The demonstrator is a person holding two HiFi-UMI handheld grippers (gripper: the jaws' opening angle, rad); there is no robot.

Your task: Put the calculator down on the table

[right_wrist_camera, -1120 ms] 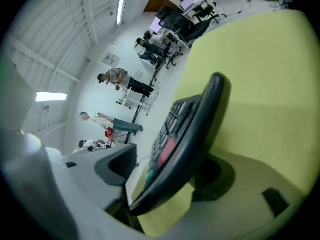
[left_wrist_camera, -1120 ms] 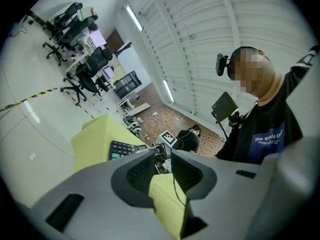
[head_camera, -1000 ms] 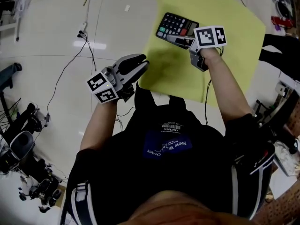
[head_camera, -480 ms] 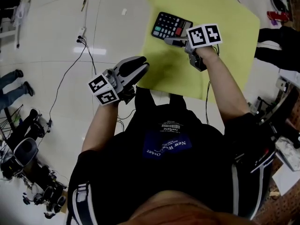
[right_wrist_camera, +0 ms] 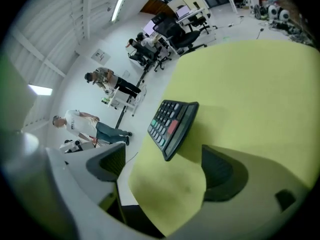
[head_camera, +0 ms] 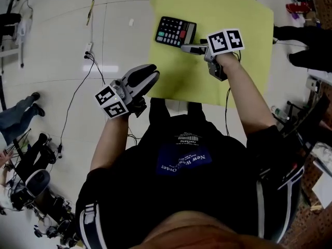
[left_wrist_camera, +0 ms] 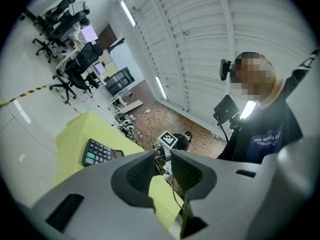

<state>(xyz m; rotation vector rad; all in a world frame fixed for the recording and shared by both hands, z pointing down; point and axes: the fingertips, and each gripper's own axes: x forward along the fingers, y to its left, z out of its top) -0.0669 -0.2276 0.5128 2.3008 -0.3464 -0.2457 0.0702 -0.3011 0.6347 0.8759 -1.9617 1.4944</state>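
Right gripper (head_camera: 189,47) jaws stand wide apart, having just been opening, and grip nothing; only bare yellow table (head_camera: 233,14) shows between the pads. Left gripper (head_camera: 148,77) jaws are drawn close together on nothing, with a thin slit between the pads.

Under the right jaws lies the table's flat yellow top. Under the left jaws, off the table's near corner, is a pale glossy floor (head_camera: 62,45) crossed by cables (head_camera: 78,82). Far beyond the right jaws stand office chairs (right_wrist_camera: 180,31) and 2 people (right_wrist_camera: 82,124).

Just ahead of the right jaw tips the calculator (head_camera: 176,31) lies flat on the table, free of both pads. It is black, with rows of grey keys, a few green ones and 1 red one.

The right hand reaches out over the table, and its gripper tilts downward. The left hand is held close to the body, and its gripper points level.
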